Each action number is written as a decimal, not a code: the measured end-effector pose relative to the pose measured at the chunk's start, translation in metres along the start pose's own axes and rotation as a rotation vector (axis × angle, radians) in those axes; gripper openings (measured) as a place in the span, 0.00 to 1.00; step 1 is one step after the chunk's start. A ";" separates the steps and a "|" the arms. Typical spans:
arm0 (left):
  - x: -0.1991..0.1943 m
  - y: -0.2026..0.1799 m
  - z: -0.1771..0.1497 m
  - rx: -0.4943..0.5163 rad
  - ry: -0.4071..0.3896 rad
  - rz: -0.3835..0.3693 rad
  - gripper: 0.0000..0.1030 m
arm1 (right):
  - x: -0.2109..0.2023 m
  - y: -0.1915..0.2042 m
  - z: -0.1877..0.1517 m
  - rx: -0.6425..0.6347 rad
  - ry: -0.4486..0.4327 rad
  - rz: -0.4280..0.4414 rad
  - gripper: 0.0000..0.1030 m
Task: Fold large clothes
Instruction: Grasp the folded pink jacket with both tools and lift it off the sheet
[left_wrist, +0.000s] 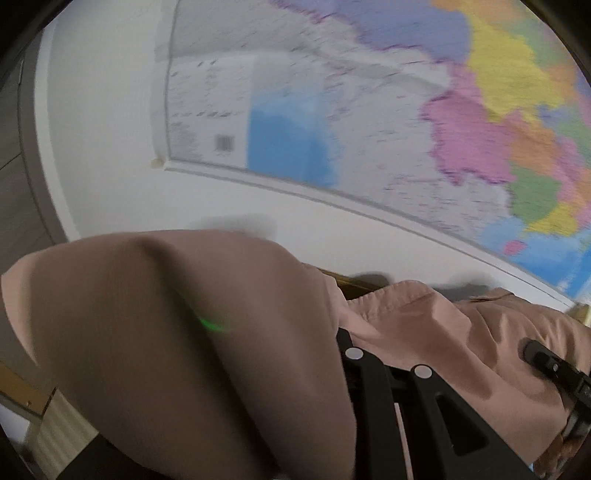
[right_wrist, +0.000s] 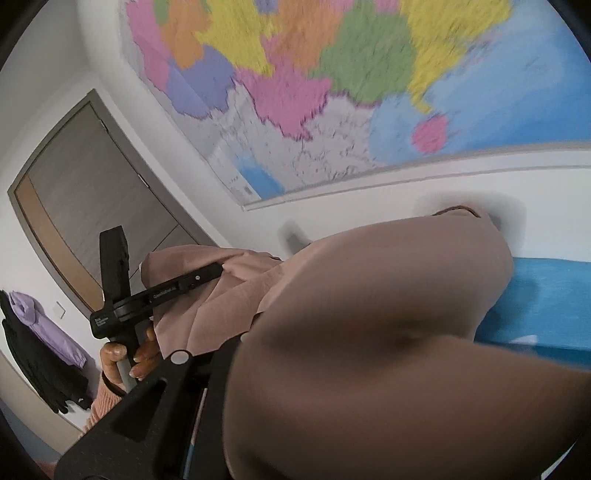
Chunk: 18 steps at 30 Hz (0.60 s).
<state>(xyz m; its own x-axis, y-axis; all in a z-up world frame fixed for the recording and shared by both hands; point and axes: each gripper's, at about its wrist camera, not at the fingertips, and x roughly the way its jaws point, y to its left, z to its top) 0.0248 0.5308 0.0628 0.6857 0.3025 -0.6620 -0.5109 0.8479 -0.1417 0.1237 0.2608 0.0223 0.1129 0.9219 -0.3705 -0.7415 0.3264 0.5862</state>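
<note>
Both tongs, left (left_wrist: 384, 354) and right (right_wrist: 207, 350), are pinching nearly shut on a tan garment (left_wrist: 177, 332), holding it aloft before a wall map (left_wrist: 369, 110), apparently mid-fold, with lowering it flat onto the blue surface (right_wrist: 546, 295) likely coming next.

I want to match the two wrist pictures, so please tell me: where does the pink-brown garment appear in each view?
Left wrist view: the pink-brown garment fills the lower half, draped over the left gripper.
Right wrist view: the same garment fills the lower right and covers the right gripper's fingertips; the left gripper reaches into its far fold.
Shared landmark: the coloured wall map, at the top of both views.
</note>
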 end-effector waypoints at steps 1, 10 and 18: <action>0.007 0.008 0.002 -0.011 0.006 0.010 0.14 | 0.006 0.001 0.000 -0.002 0.003 -0.002 0.12; 0.082 0.069 -0.029 -0.101 0.071 0.080 0.15 | 0.077 -0.027 -0.045 0.016 0.141 -0.016 0.14; 0.117 0.106 -0.069 -0.218 0.172 0.025 0.23 | 0.040 -0.053 -0.072 0.089 0.218 0.005 0.53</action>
<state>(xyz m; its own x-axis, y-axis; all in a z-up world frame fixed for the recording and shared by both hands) 0.0152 0.6256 -0.0808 0.5830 0.2278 -0.7799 -0.6386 0.7219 -0.2666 0.1205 0.2656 -0.0756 -0.0433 0.8599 -0.5085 -0.6796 0.3477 0.6459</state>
